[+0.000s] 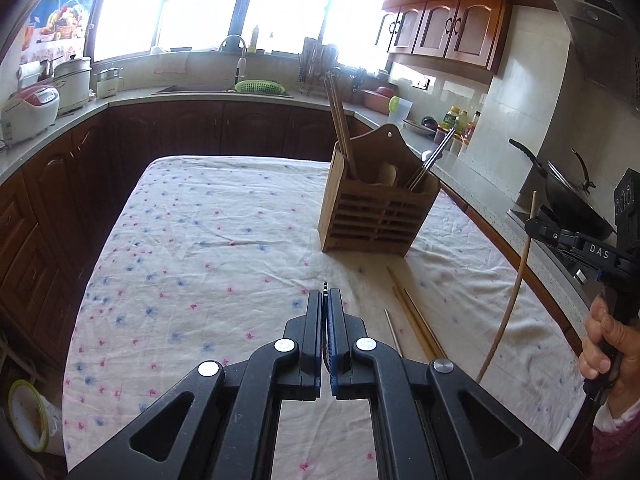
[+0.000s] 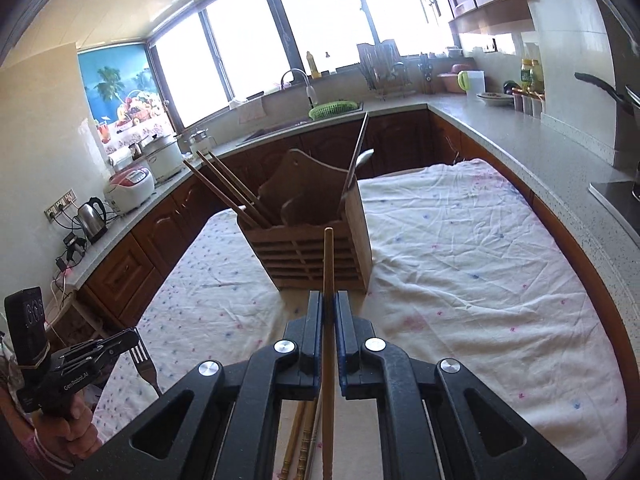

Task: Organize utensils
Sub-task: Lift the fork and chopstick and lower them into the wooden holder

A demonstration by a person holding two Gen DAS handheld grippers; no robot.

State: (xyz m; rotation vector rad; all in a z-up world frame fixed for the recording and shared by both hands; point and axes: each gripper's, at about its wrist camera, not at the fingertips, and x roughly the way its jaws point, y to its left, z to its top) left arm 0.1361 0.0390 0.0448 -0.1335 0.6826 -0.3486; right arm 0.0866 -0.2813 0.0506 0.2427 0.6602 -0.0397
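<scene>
here the wooden holder (image 1: 378, 208) stands upright on the flowered cloth (image 1: 200, 240), toward the far right part of the table, not far from the cloth's right edge and the counter (image 1: 492, 200) beside it. to its left the cloth lies bare up to the far and left edges. the right gripper (image 2: 330, 304) is closed on a long wooden chopstick (image 2: 328, 276), which passes between the fingers and points up in front of the holder. the left gripper (image 1: 326, 300) is closed too, and in the right camera a metal fork (image 2: 142, 360) hangs from it, tines up; in its own camera only the tine tips show above the fingers. more chopsticks (image 1: 416, 320) lie flat on the cloth just before the holder. inside the holder stand brown chopsticks (image 1: 340, 120) on the left, metal ones (image 1: 434, 160) on the right. what is in the middle compartment is hard to make out. the lower end of the held chopstick is cut off.
</scene>
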